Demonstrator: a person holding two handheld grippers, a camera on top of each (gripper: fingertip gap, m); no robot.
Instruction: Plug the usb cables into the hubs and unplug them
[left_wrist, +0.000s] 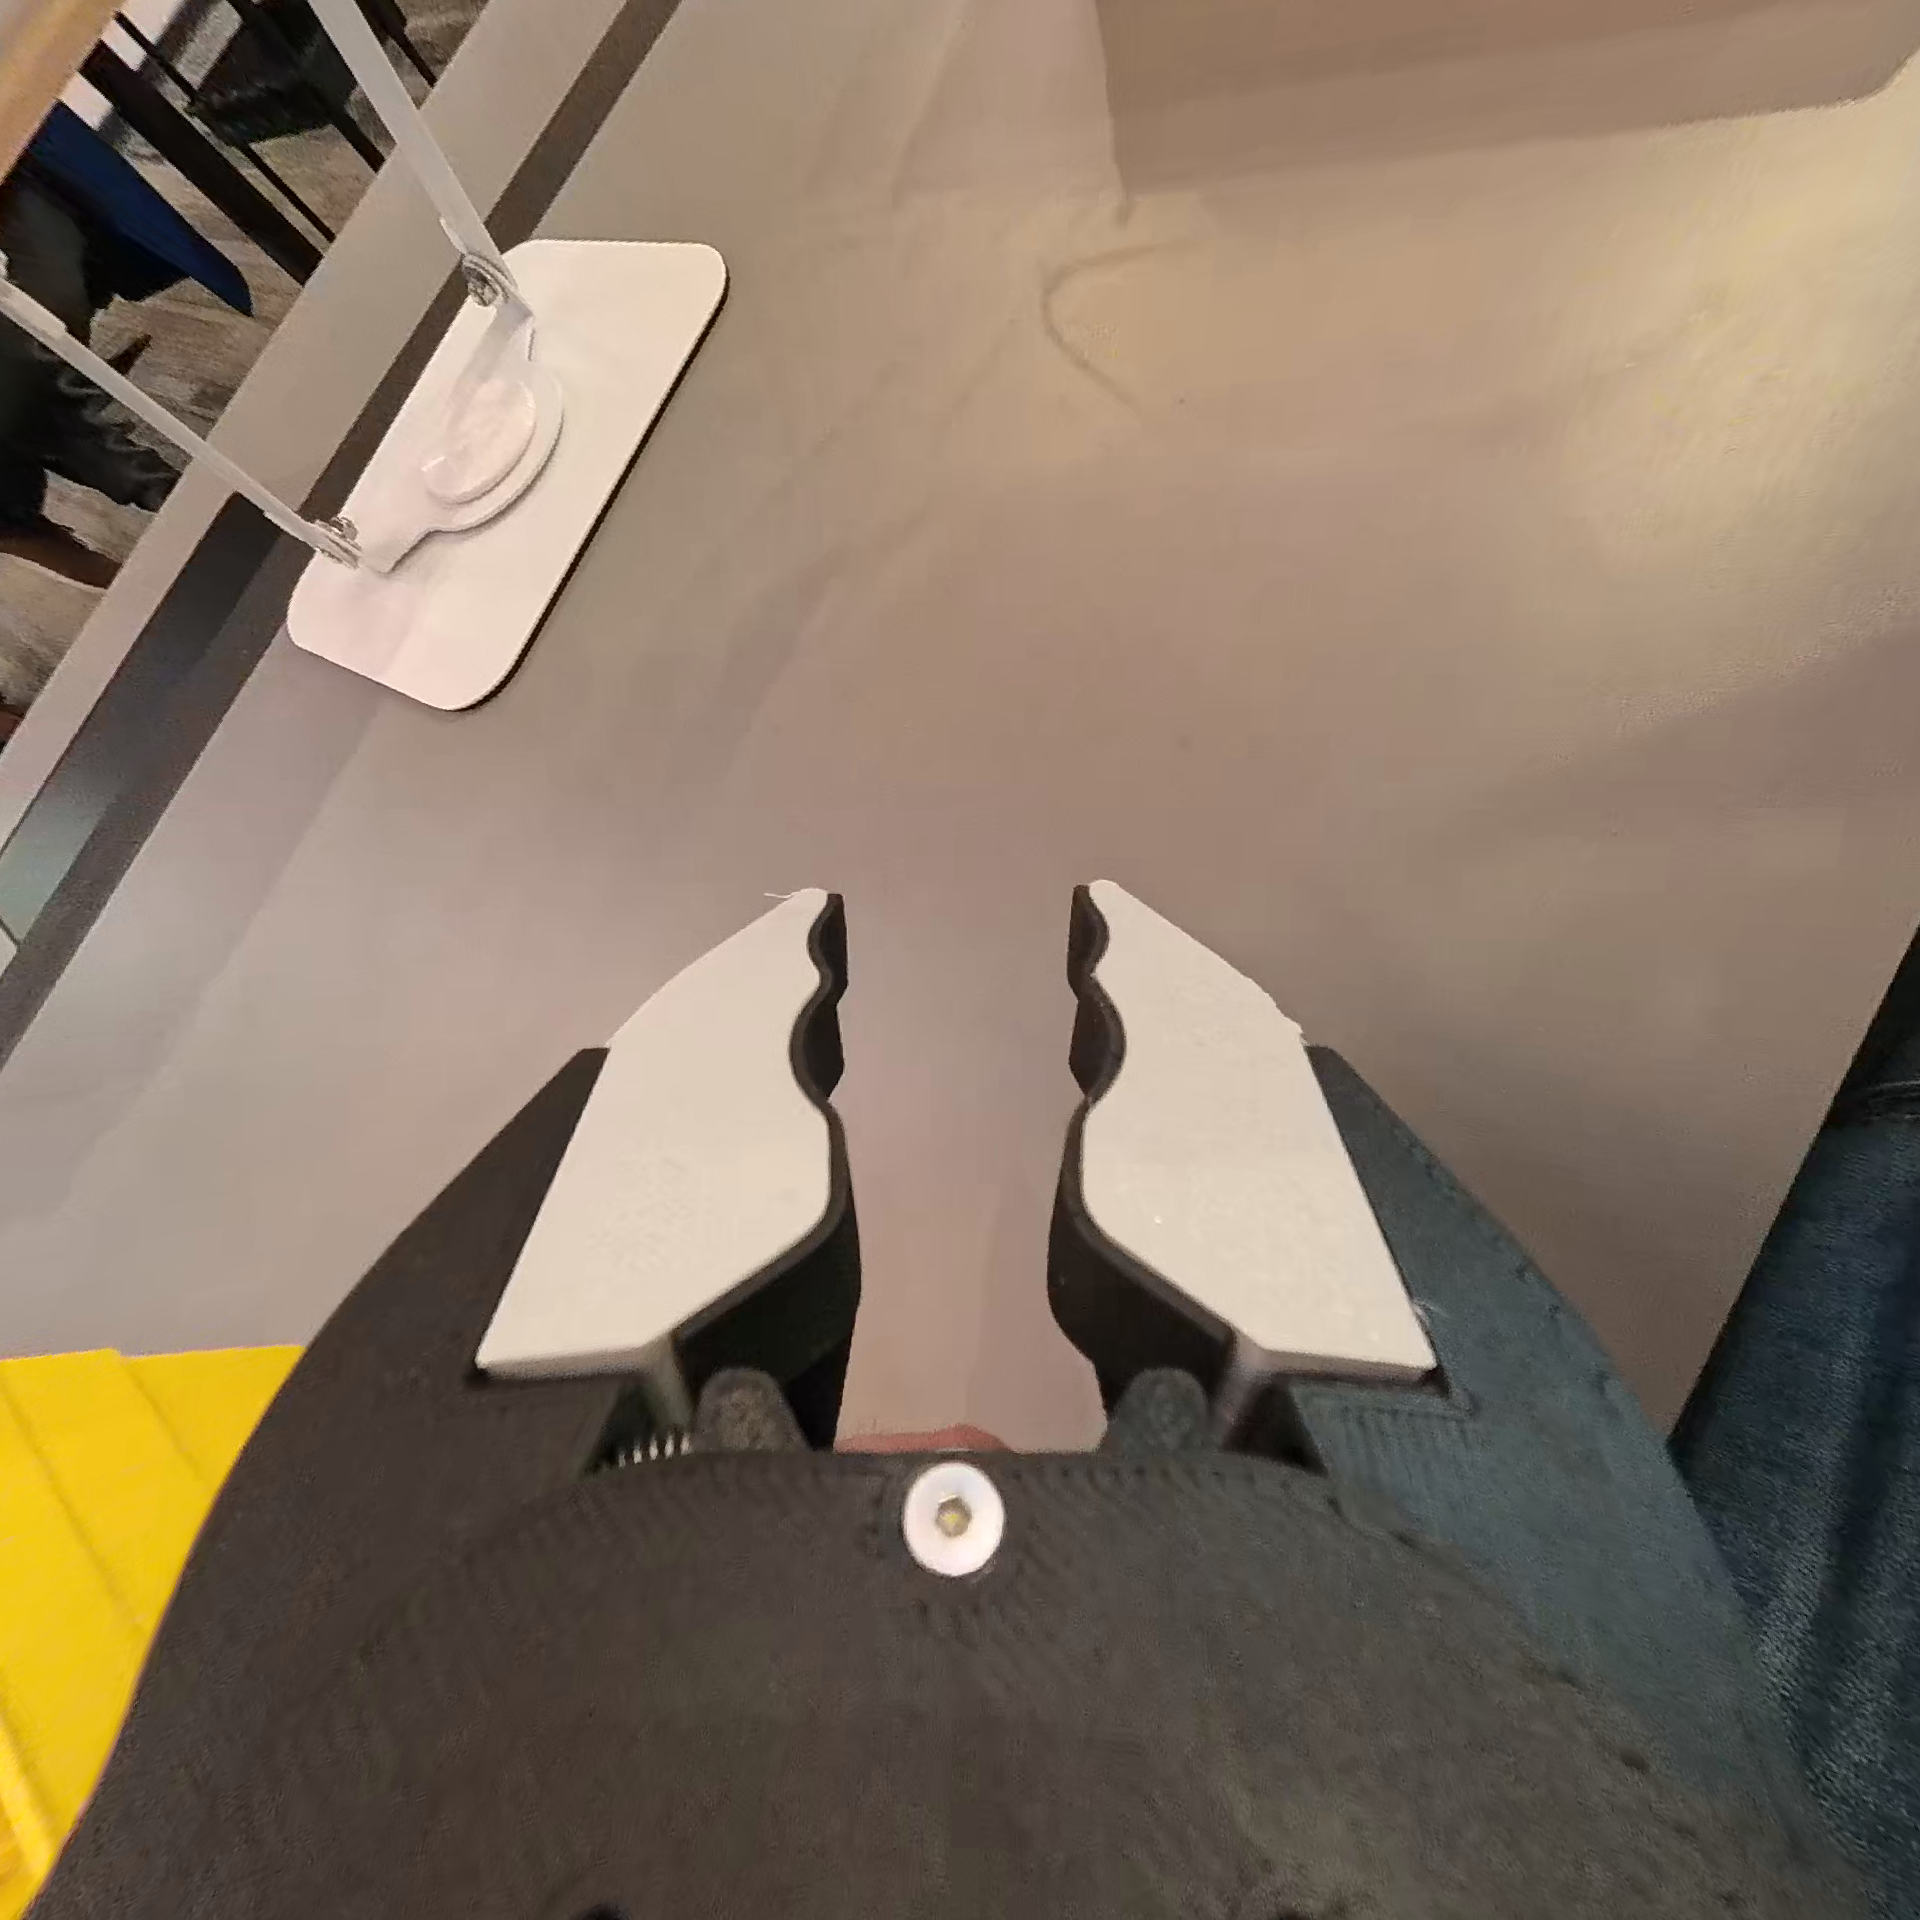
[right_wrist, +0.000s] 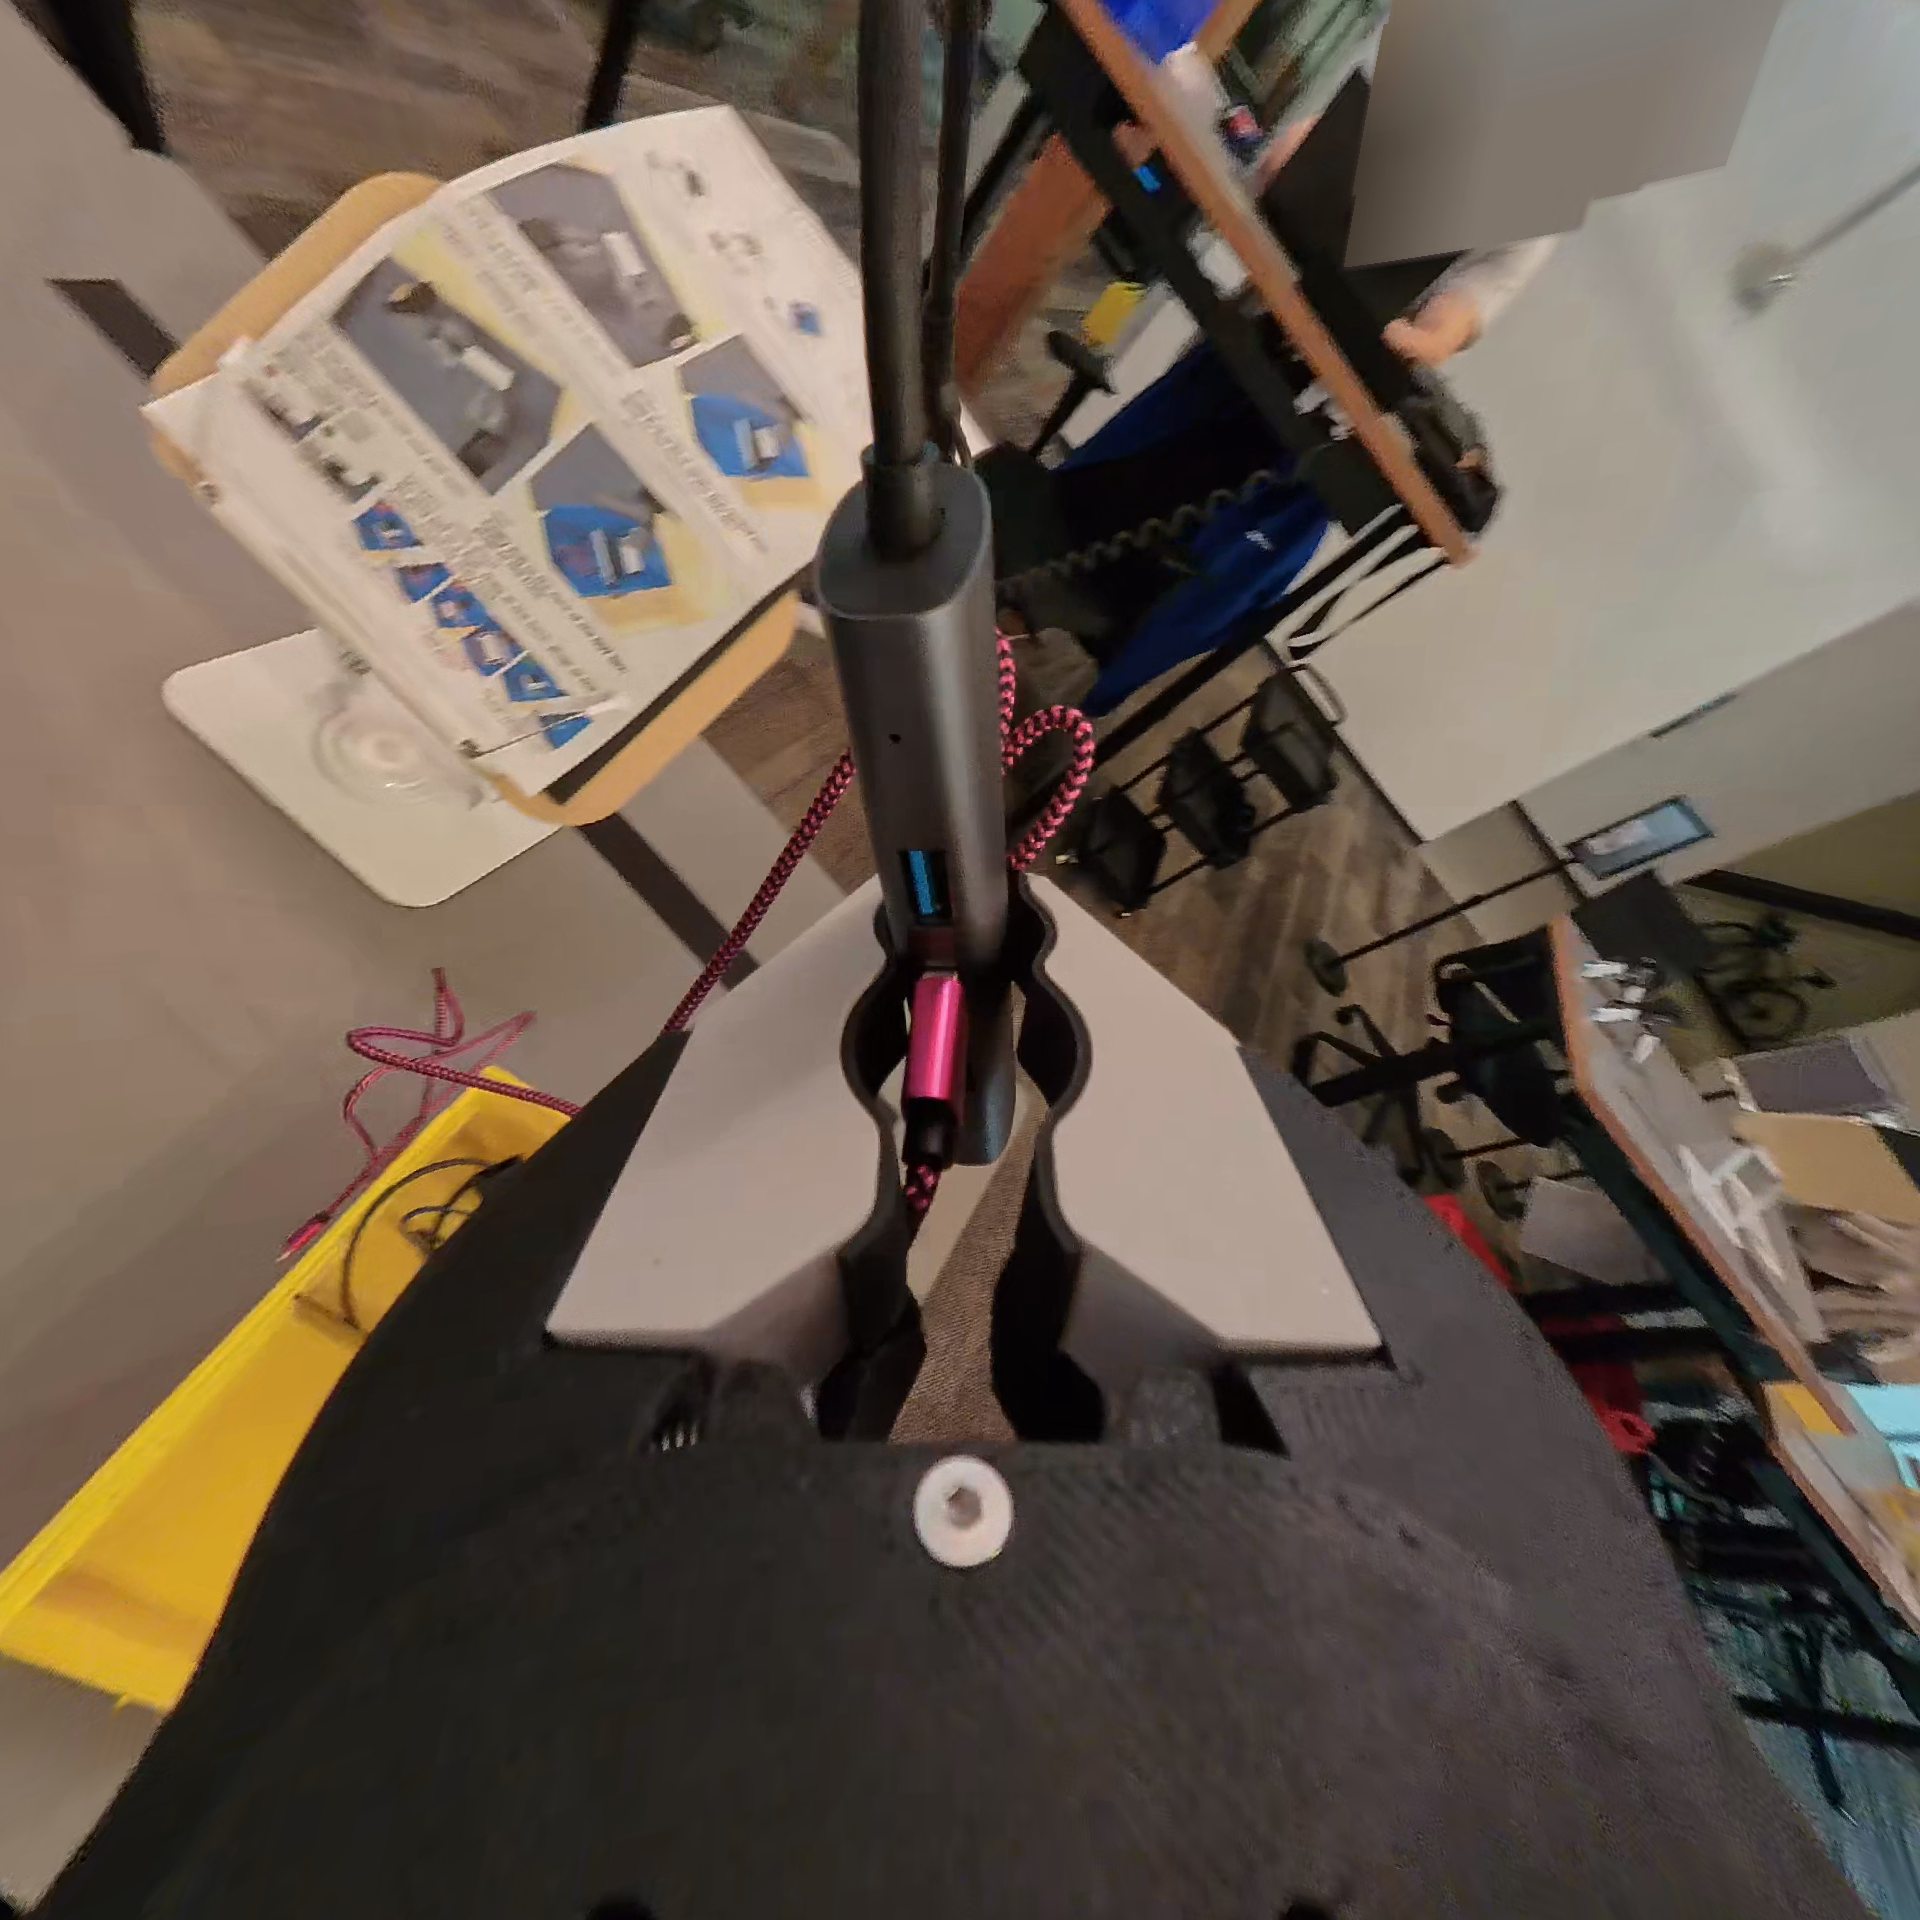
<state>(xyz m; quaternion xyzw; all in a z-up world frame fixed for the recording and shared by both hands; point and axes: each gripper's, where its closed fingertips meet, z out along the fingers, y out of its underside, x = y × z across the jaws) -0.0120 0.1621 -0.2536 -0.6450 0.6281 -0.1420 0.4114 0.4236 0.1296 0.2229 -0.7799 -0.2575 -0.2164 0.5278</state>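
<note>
Half the hub (right_wrist: 914, 727) hides between our right gripper (right_wrist: 961, 925) fingers, clamped, pink plug (right_wrist: 932, 1044) in it. Left gripper (left_wrist: 958, 925) hovers parted above the surface (left_wrist: 1039, 675).

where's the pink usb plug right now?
Right wrist view, centre: the pink USB plug sits in the grey hub, just below its free blue port. It lies between the fingers of the right tool, which is shut on the hub.

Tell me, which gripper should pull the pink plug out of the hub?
Probably the left gripper: it is open and empty above the bare table. The right gripper is already shut on the grey hub, steadying it with the pink plug in it.
</note>
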